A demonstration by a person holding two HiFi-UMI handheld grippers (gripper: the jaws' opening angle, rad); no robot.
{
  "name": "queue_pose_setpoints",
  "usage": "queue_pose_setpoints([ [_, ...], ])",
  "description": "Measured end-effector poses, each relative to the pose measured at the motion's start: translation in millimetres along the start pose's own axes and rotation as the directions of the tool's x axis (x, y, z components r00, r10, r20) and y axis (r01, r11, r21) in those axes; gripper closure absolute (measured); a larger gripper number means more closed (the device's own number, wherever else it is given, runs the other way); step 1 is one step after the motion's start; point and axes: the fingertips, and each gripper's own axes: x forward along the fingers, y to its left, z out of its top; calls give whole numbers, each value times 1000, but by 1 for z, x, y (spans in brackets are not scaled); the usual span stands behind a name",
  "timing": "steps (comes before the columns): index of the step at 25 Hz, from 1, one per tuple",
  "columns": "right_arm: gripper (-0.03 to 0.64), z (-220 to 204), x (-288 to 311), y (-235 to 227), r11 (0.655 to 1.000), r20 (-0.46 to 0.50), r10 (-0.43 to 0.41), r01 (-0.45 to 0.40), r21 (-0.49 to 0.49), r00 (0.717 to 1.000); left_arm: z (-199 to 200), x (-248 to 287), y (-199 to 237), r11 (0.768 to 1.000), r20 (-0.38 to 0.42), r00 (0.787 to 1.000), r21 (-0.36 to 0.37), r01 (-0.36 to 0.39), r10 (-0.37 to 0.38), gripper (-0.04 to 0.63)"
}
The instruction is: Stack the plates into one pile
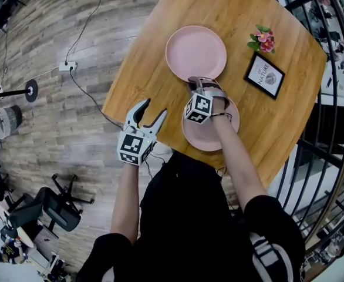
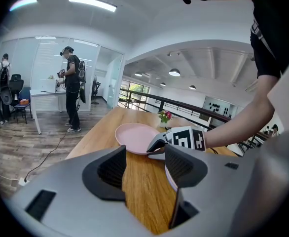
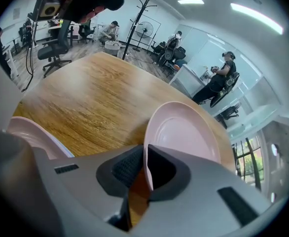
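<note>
The round wooden table [image 1: 160, 34] fills the upper middle of the head view, with two plates on it. The far pink plate [image 1: 195, 51] lies flat at the frame's centre top. The near pink plate [image 1: 204, 137] lies just below it, close to the table's near edge and partly under the person's right forearm.

The step in hand looks like the pick-up of the far plate. The right gripper [image 1: 202, 86] points steeply down at that plate's near rim, and its jaws are pinched onto the rim. The next move would call for lifting that edge clear without tipping the plate out of a thin rim hold (a shallow bite, as far as I can judge). Then it must be carried the short way over the near plate and set down centred.

The left gripper [image 1: 153, 109] hangs at the table's lower left edge, jaws well apart and nothing between them.

Only the right gripper view shows the rim actually caught between the pads. The head view shows merely the fingers over the rim. Only the head view shows the framed print [image 1: 265, 75] and how close the two plates lie. The left gripper view gives the side-on look at the right gripper, with the sprig of flowers [image 1: 262, 40] behind it.
</note>
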Motion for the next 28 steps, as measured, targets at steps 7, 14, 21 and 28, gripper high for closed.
queue_pose_setpoints([
  [7,594,4,-3,0,1000,13,-1,1,-3,1000,-1,-4,2,1000,-1,1000,-5,-7,7,334],
  [14,594,5,-7,-6,999,8,-25,25,-23,1000,0,-7,-3,1000,10,1000,-3,-11,12,334],
  [21,595,9,-17,-13,997,17,-71,71,-35,997,1,-13,-6,1000,17,1000,4,-16,16,335],
  [28,594,2,-32,-20,993,19,-114,114,-28,993,4,-13,-22,1000,33,999,17,-8,7,336],
])
